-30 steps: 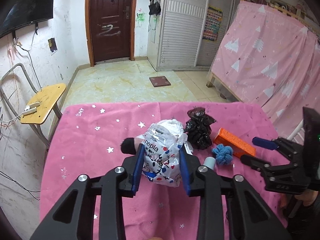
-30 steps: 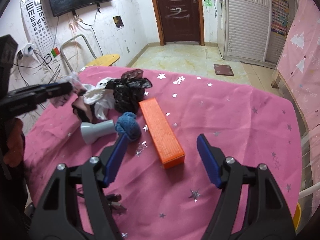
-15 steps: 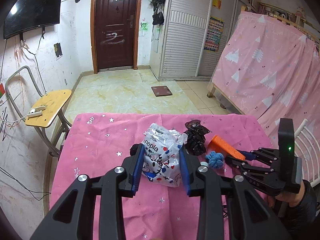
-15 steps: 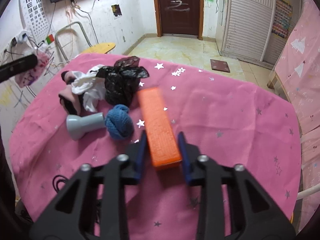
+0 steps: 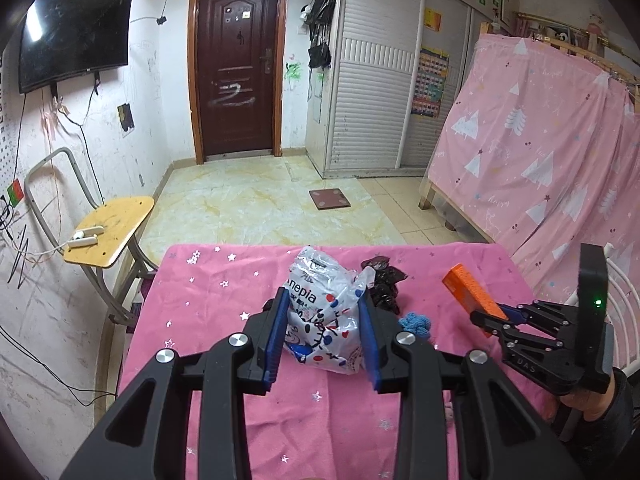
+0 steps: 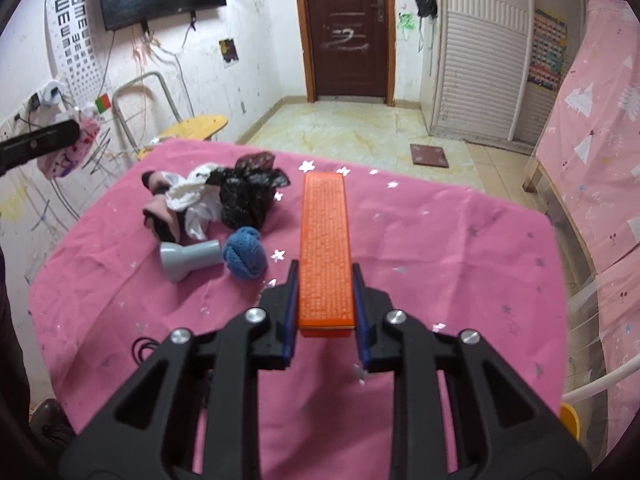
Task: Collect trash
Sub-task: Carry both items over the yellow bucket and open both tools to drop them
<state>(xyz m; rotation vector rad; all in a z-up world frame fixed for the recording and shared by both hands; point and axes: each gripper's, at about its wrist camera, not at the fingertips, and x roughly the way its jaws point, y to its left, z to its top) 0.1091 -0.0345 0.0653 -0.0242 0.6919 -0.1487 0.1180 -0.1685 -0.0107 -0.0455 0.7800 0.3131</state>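
Observation:
My left gripper (image 5: pixel 323 322) is shut on a white printed plastic bag (image 5: pixel 324 312) and holds it above the pink table (image 5: pixel 208 304). My right gripper (image 6: pixel 325 292) is shut on a long orange box (image 6: pixel 325 248), lifted off the cloth; the box (image 5: pixel 470 292) and gripper (image 5: pixel 494 318) also show at the right in the left wrist view. On the table lie a crumpled black bag (image 6: pixel 248 192), a blue knit ball (image 6: pixel 245 253), a grey funnel-shaped piece (image 6: pixel 188 258) and a heap of white, pink and black cloth (image 6: pixel 176 200).
A yellow chair (image 5: pixel 110 230) stands left of the table. A pink curtained bed frame (image 5: pixel 540 152) runs along the right. A dark mat (image 5: pixel 329 199) lies on the tiled floor toward the door. A black cable coil (image 6: pixel 142 348) rests at the near table edge.
My right gripper closed on the orange box and lifted it off the table. My left gripper rose higher with the bag still held.

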